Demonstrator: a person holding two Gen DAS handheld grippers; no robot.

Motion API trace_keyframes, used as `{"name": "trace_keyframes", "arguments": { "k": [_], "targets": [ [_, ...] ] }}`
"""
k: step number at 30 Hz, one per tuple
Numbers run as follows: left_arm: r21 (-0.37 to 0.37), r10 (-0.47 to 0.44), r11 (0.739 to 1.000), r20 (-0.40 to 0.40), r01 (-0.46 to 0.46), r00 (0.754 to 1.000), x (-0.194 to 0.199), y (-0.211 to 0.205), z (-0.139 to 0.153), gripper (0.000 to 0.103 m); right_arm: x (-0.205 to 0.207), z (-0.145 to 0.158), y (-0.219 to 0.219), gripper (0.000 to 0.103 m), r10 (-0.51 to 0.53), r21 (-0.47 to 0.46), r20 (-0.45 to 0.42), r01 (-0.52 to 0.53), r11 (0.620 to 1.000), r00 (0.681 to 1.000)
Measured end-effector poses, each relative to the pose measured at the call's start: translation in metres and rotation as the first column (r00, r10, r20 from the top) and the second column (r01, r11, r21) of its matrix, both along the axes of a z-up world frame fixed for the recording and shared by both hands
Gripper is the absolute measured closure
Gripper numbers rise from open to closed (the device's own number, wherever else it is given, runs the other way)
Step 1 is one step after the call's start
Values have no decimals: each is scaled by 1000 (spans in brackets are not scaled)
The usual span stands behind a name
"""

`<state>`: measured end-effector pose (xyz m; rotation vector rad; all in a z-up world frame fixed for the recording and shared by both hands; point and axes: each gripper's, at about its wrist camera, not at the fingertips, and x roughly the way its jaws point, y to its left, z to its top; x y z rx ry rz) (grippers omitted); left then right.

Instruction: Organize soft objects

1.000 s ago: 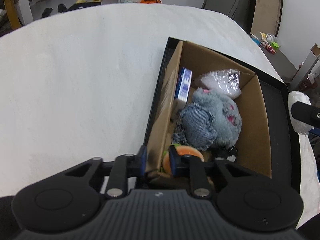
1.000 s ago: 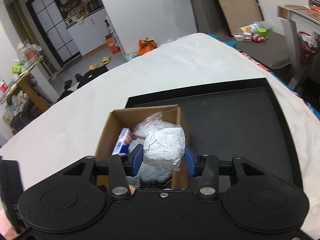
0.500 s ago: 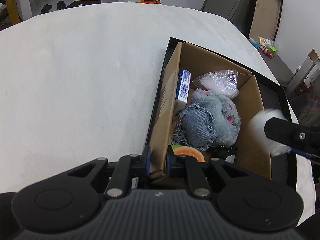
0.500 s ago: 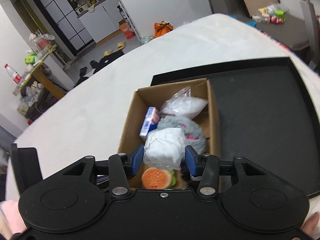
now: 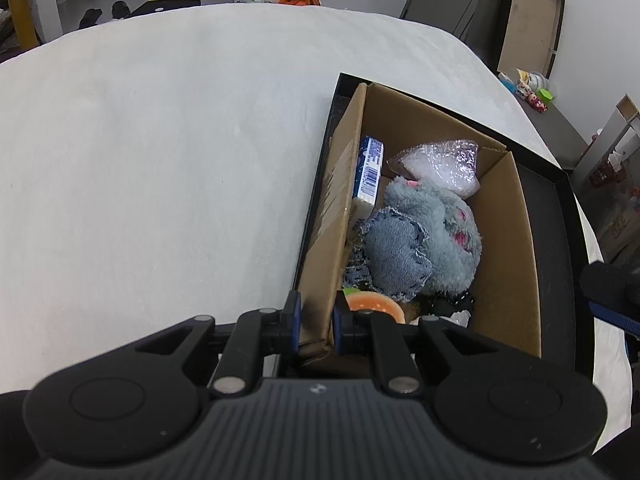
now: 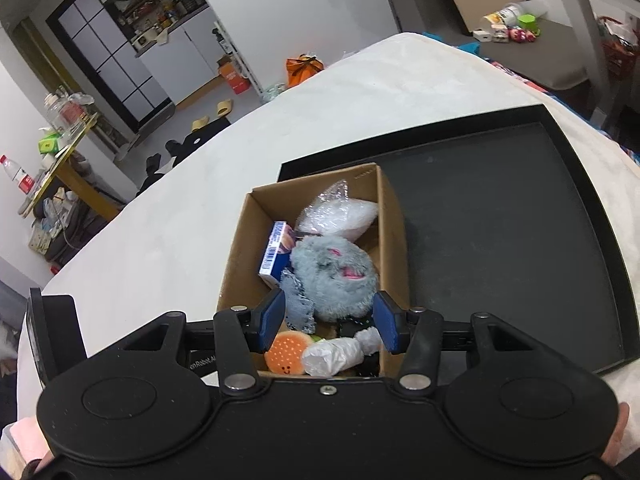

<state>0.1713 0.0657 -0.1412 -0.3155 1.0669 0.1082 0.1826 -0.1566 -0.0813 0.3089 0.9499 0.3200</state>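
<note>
Left wrist view: the left gripper (image 5: 314,322) pinches the near-left wall of the cardboard box (image 5: 516,248) at lower centre, likely steadying it for packing; right wrist view: the right gripper (image 6: 328,322) has just been opening, jaws apart and empty; the white wrapped bundle (image 6: 334,356) lies in the box beside the burger toy (image 6: 286,356), below the grey plush (image 6: 334,280).

A lived-in home was shown: slippers (image 6: 223,108) left on the floor, kitchen cabinets (image 6: 188,60) beyond, a cluttered side table (image 6: 64,148) with bottles.
</note>
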Motion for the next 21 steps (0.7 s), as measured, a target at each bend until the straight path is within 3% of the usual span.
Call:
{"name": "trace_keyframes", "arguments": {
  "k": [5,11,16,21],
  "targets": [
    [20,-3,1000,-2,4,1000,-2,-3,9,86,-5,0,-4,50,-4,0,-9,4,1000,1000],
    [31,-17,999,13,17,1000,-9,-7,26,82,-12,7,-13,38,-13,14,8,13,1000,1000],
    [31,-29,999,42,27,999,-19,-12,46,67,-21,16,-25,23,-28,7,35,28,1000,999],
    [37,-51,998,88,48,995,-32,-21,66,43,-31,27,-42,6,-50,6,72,50,999,996]
  ]
}}
